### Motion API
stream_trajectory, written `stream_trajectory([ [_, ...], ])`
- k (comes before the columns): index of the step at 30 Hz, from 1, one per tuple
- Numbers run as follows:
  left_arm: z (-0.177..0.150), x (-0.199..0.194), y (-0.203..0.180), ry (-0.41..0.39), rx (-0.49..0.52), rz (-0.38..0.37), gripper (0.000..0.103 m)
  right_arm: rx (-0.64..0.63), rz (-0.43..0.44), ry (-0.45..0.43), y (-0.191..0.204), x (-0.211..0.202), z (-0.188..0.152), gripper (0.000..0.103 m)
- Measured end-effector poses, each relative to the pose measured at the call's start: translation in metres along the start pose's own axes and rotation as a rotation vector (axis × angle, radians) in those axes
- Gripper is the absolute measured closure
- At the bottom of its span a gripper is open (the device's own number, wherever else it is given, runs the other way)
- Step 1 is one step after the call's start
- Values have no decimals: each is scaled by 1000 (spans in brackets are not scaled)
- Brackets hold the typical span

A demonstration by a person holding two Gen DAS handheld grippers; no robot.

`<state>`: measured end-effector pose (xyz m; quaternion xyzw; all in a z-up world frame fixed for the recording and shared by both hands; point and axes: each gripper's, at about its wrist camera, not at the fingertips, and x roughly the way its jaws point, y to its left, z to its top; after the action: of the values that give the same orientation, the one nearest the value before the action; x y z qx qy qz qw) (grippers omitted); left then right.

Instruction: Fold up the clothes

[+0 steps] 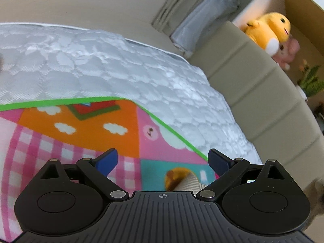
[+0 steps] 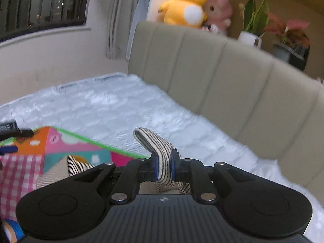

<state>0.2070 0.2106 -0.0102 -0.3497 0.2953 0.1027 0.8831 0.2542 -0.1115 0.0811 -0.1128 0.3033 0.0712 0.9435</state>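
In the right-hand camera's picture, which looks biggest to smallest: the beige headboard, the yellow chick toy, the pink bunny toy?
1. Beige headboard, by far the largest.
2. Yellow chick toy.
3. Pink bunny toy, only somewhat smaller; the chick partly hides it, so this ranking is unsure.

Black-and-cream striped garment (image 2: pixel 162 162), green-edged mat (image 1: pixel 81 141)

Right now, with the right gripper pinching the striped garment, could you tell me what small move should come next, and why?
Probably bring the open left gripper to the striped garment. The right gripper pinches only one edge, and the rest hangs over the colourful mat.
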Motion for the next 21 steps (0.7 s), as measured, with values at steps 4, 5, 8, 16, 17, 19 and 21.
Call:
stream_trajectory([
  [4,2,6,5,13,-18,3,4,1,63,3,29,10,-10,71],
  [5,2,7,6,19,-22,1,4,4,83,-4,33,11,-9,59],
  [8,2,9,8,34,-32,-8,4,16,118,5,41,3,-13,55],
  [16,1,14,12,59,-60,-23,3,401,341,299,58,19,-81,56],
  [17,1,13,12,58,-60,-24,3,435,359,319,64,22,-90,58],
  [19,2,13,12,54,-59,-23,3,485,388,337,75,24,-105,60],
  [21,1,12,12,51,-59,-20,3,490,399,345,90,32,-109,61],
])
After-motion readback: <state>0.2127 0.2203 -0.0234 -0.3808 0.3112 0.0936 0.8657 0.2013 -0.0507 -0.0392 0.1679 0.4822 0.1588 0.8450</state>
